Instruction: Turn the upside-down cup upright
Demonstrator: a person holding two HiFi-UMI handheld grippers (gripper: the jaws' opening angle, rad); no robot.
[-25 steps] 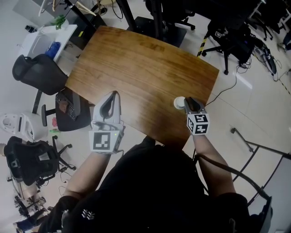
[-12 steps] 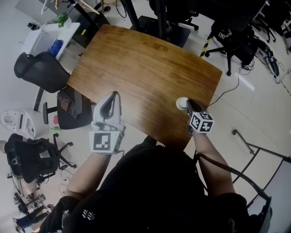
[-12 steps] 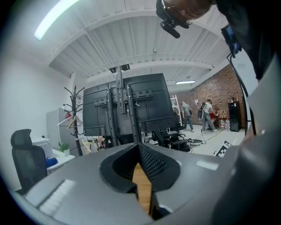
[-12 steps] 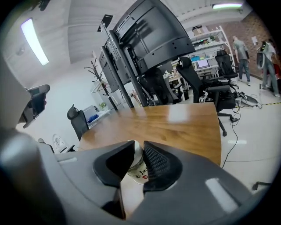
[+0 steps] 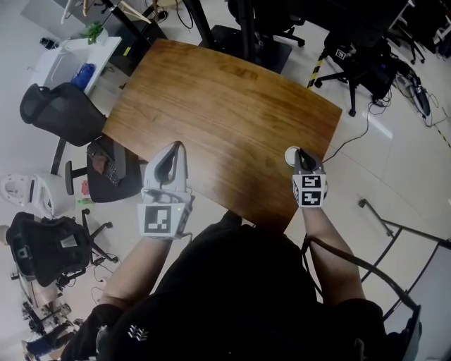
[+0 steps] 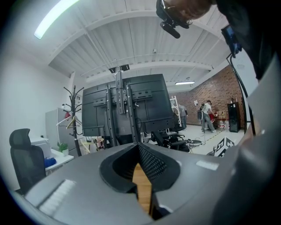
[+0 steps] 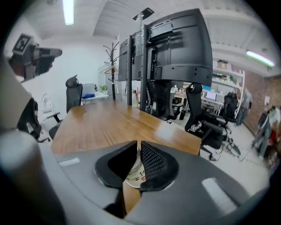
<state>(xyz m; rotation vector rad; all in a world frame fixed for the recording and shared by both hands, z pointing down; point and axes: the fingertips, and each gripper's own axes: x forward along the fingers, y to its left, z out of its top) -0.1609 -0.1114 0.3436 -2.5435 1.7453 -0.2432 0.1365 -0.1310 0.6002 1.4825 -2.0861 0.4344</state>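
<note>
White cup (image 5: 290, 155) stands by the wooden table's (image 5: 211, 106) near right corner, long axis upright, top end unclear; right gripper (image 5: 300, 158) closes narrowly on its wall; left gripper (image 5: 176, 148) closed, empty

right gripper (image 5: 300, 154) jaws are closing on the cup (image 5: 290, 155), which seems shifted toward the table (image 5: 211, 106) edge.

Looks like an open-plan office doubling as a lab. Big wooden table (image 5: 225, 120) mid-frame in the head view, black swivel chairs at upper left (image 5: 60, 113) and upper right (image 5: 359, 60), cables (image 5: 416, 84) trailing over the pale floor at right. Large dark screens on stands (image 7: 175, 44) dead centre in both gripper views. Also a coat rack (image 6: 72, 110) at left, brick wall (image 6: 210, 94) far right, shelves (image 7: 224, 70) of gear, strip lights (image 7: 68, 11) overhead.
</note>
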